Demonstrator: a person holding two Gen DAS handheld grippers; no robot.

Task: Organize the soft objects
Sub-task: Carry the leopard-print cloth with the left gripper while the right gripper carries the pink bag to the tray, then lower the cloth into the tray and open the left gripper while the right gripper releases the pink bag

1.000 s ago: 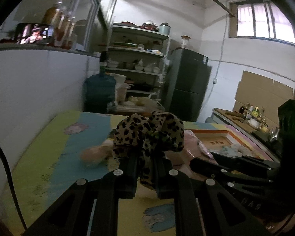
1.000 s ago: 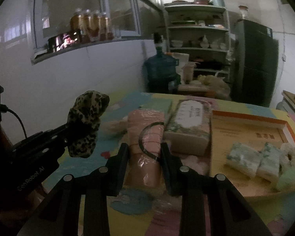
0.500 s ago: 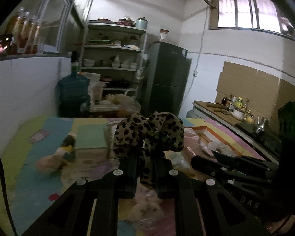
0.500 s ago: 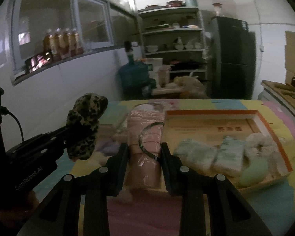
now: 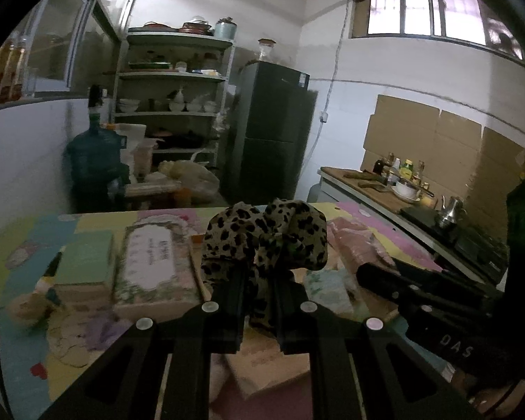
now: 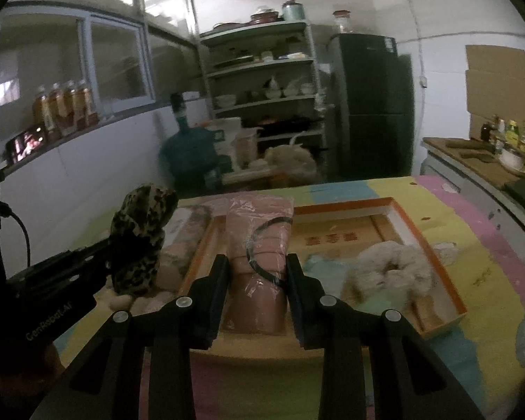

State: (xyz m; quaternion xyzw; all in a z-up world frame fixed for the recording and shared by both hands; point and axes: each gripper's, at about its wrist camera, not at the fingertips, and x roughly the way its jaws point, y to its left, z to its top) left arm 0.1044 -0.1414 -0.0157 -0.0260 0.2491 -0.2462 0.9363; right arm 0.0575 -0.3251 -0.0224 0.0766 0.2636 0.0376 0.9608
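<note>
Left gripper [image 5: 257, 292]: black two-finger gripper, clamped on the leopard-print fabric scrunchie [image 5: 264, 241], held above the surface; it also shows at the left of the right wrist view [image 6: 105, 266].
Leopard-print fabric scrunchie: bunched between the fingers, its ruffle spilling over their tips; seen again as [image 6: 141, 238].
Right gripper [image 6: 256, 273]: black two-finger gripper, clamped on the pink soft pack in clear plastic wrap [image 6: 259, 245], with a thin black hair band [image 6: 262, 248] across the wrap.
Shallow cardboard tray with orange rim [image 6: 434, 245]: rests on the surface, right of the pink pack; a fluffy cream scrunchie [image 6: 390, 271] lies in its near part.
Floral-printed tissue pack [image 5: 154, 267]: lies left of the tray.
Surface [image 6: 472, 245]: covered by a pastel patchwork cloth.
</note>
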